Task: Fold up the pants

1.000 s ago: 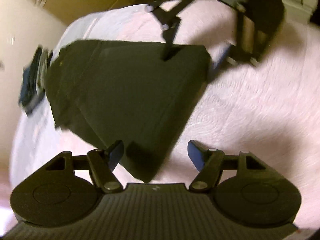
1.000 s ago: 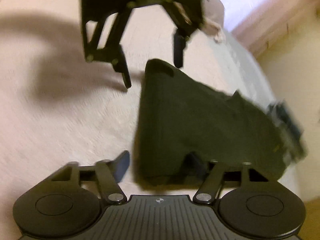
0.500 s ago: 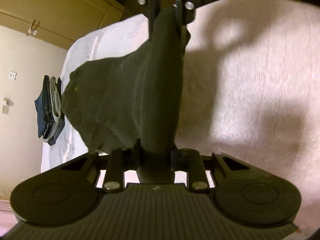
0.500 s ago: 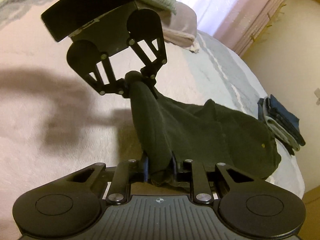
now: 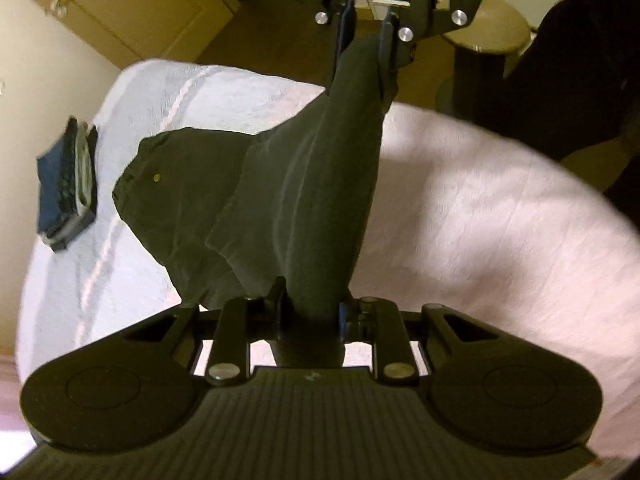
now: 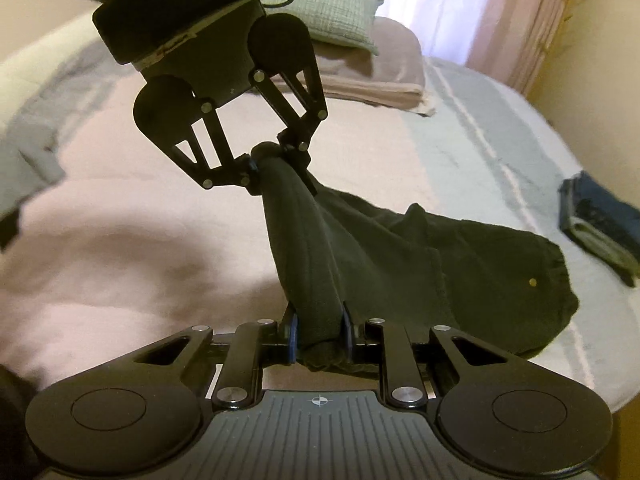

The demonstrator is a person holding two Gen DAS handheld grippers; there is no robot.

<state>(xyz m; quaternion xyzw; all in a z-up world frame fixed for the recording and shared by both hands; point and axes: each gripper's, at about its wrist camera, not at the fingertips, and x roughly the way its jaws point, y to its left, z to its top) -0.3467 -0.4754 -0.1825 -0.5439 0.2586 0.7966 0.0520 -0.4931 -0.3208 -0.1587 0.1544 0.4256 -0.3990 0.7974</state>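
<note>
The left claw [image 5: 310,312] is clamped on one bunched end of the dark olive cloth pants [image 5: 280,200], and the right claw [image 6: 318,330], facing it, is pinched shut on the other; the fabric inside each grip is hidden by the fingers. Between the claws the pants stretch as a raised, rolled band, the buttoned waist part sagging onto the pale pink quilted bed [image 6: 120,240]. Beyond it, near the bed's edge, lies a blurred stack of folded blue and grey clothes [image 5: 66,188]; open bedspread lies on the other side.
</note>
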